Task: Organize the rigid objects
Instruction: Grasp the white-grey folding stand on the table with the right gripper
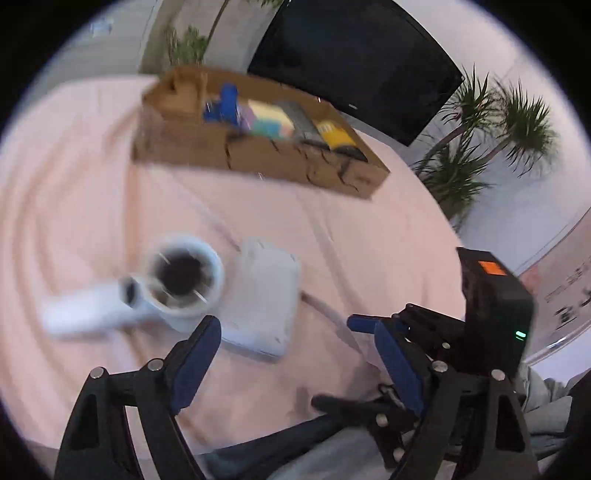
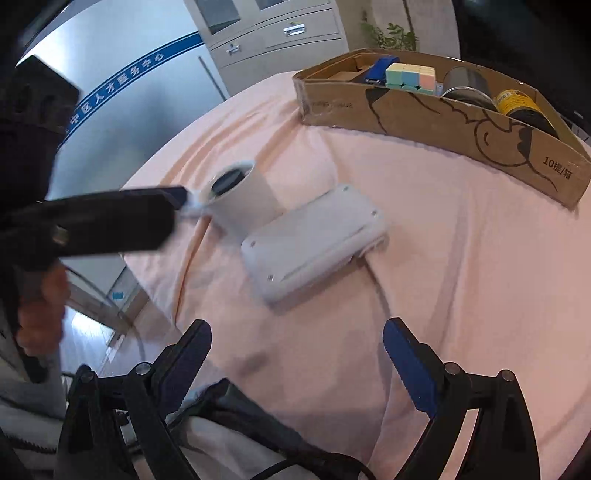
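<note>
A white mug (image 1: 184,280) with a dark inside stands on the pink cloth, blurred in the left wrist view; it also shows in the right wrist view (image 2: 243,201). A flat white device (image 1: 264,295) lies beside it, also seen in the right wrist view (image 2: 314,243). A cardboard box (image 1: 258,155) at the far side holds a blue item, pastel cubes, a metal tin and a yellow can. My left gripper (image 1: 295,350) is open just short of the mug and device; in the right wrist view its fingers (image 2: 177,197) reach the mug's rim. My right gripper (image 2: 295,354) is open and empty, near the device.
The pink cloth (image 2: 443,258) covers a round table. The box (image 2: 424,114) stands at its far edge. A black screen (image 1: 354,62) and potted plants (image 1: 491,125) stand behind the table. Grey cabinets (image 2: 273,33) stand at the back. The right gripper's body (image 1: 495,306) is at the right.
</note>
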`<state>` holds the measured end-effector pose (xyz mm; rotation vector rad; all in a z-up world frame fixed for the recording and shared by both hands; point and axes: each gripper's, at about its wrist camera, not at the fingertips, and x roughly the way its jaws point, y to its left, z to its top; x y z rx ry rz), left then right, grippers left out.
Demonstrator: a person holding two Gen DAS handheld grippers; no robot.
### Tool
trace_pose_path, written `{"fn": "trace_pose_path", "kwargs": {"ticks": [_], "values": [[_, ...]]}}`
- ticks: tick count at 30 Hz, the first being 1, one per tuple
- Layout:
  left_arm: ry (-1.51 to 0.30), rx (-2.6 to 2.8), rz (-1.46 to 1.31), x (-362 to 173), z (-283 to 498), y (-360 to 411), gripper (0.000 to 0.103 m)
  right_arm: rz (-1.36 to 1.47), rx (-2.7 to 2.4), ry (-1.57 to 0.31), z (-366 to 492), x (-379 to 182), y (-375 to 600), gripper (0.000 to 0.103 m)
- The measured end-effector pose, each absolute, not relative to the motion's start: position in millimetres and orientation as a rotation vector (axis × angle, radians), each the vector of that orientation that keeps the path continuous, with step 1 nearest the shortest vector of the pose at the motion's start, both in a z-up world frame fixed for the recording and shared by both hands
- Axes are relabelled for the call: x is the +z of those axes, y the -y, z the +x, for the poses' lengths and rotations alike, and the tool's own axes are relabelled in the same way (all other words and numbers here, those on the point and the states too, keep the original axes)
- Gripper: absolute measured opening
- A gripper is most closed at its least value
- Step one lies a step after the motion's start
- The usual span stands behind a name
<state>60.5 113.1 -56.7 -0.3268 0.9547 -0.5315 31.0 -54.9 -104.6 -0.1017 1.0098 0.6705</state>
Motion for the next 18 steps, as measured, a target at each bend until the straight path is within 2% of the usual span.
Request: {"fn": "trace_pose_path", "kwargs": {"ticks": [4,11,13,18], "values": [[-0.994,-0.490,-0.370,-87.6,78.8,-111.3,0.078,-0.126,0.697,-1.014,24.5,-111.8,56.0,0.095],[-1.053,-0.499,-0.383,-104.9,100.8,-99.5,0.072,-0.100,0.692,-1.021,30.3,-115.1,62.0,0.095],[-1.082,-0.555,-0.401,-105.3,109.7,-88.6,0.062,-0.083,0.674,-1.028,35.7,-116.4,66.9,0.095],[-1.114,-0.686,-0.441,-103.1,111.9,-57.9,0.053,-0.059,0.639,-1.001,45.9,-112.7,82.7,0.092]]}}
